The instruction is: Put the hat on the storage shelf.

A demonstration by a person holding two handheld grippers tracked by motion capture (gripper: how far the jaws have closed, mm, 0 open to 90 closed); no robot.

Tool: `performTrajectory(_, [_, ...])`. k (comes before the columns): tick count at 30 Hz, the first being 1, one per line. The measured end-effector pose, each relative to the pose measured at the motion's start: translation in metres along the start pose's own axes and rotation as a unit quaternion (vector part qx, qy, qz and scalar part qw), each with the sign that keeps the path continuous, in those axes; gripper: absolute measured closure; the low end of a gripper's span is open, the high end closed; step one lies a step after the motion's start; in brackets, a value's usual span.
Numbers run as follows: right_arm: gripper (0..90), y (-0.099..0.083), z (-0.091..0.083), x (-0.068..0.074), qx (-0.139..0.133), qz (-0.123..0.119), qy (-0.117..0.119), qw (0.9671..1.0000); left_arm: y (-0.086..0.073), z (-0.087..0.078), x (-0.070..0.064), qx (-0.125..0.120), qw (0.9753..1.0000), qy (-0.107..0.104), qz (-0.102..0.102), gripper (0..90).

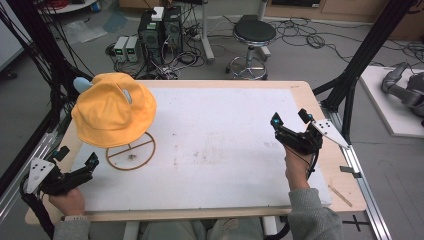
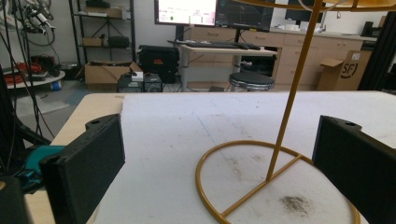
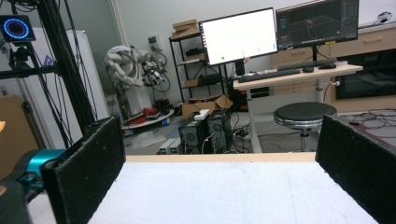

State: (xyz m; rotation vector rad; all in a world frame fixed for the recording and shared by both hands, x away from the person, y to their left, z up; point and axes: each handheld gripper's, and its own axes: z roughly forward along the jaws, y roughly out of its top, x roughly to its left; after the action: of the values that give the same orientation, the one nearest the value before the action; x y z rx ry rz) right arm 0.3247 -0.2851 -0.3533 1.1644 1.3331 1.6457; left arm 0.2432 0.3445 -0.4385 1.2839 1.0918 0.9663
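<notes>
On gold wire stand (image 1: 131, 152) | yellow hat (image 1: 112, 108), brim drooping

hat (image 1: 112, 115): yellow | stand (image 2: 280, 154): gold | table cover (image 1: 225, 145): white | stool (image 1: 254, 31): black

Tabletop (image 1: 305, 95): pale wood edge, most of it covered by a white sheet (image 1: 220, 135) with faint grey smudges near its centre. Left of centre in the high view, a yellow wire stand (image 1: 131, 151) rests on the sheet by its ring base with a crossbar. A dark smudge (image 2: 295, 202) lies inside the ring. A thin wooden stick (image 1: 340, 195) lies at the lower right edge.
</notes>
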Motion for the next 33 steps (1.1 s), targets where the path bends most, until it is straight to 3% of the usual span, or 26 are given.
performTrajectory(33, [0.9, -0.0072, -0.0023, -0.0070, 0.009, -0.002, -0.010, 0.9999, 0.0004, 0.0027, -0.0024, 0.002, 1.0000, -0.004, 0.003, 2.7])
